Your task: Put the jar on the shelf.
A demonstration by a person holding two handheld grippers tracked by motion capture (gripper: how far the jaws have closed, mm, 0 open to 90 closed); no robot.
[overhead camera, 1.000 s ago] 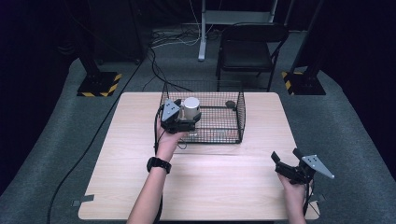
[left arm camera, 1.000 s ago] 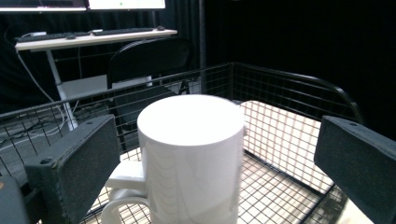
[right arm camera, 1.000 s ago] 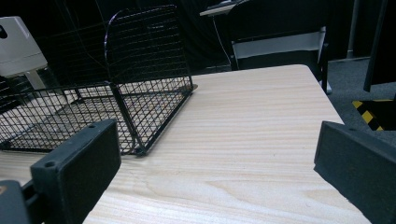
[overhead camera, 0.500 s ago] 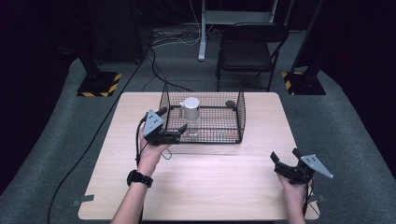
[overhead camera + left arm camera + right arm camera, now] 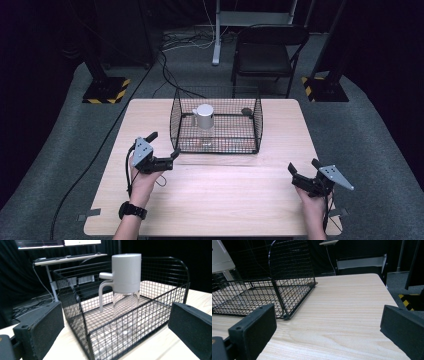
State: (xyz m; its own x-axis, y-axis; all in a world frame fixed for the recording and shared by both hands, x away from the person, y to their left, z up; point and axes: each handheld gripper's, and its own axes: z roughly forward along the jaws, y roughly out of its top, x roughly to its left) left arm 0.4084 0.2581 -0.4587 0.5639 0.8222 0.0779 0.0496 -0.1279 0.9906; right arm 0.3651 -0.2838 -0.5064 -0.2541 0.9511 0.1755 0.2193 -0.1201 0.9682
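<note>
A black wire basket [image 5: 260, 125] stands on the far middle of the wooden table [image 5: 225, 190]. Inside it, at its left rear, a jug [image 5: 204, 116] with a grey lid, a side handle and a clear body stands upright. In the left gripper view the jug [image 5: 125, 280] sits behind the basket's mesh wall [image 5: 140, 325]. My left gripper [image 5: 163, 146] hovers open and empty just left of the basket's front left corner. My right gripper [image 5: 304, 168] is open and empty near the table's front right, its jaws facing the basket [image 5: 287, 292].
A black folding chair [image 5: 265, 55] stands behind the table, with a desk leg and cables on the floor beyond. Two stand bases with yellow-black tape [image 5: 106, 91] flank the table's far side. A small dark object [image 5: 246, 111] lies at the basket's rear right.
My left gripper has let go of the jug in the basket and pulled back toward me and to the left, out of the basket. The right gripper has stayed put.
</note>
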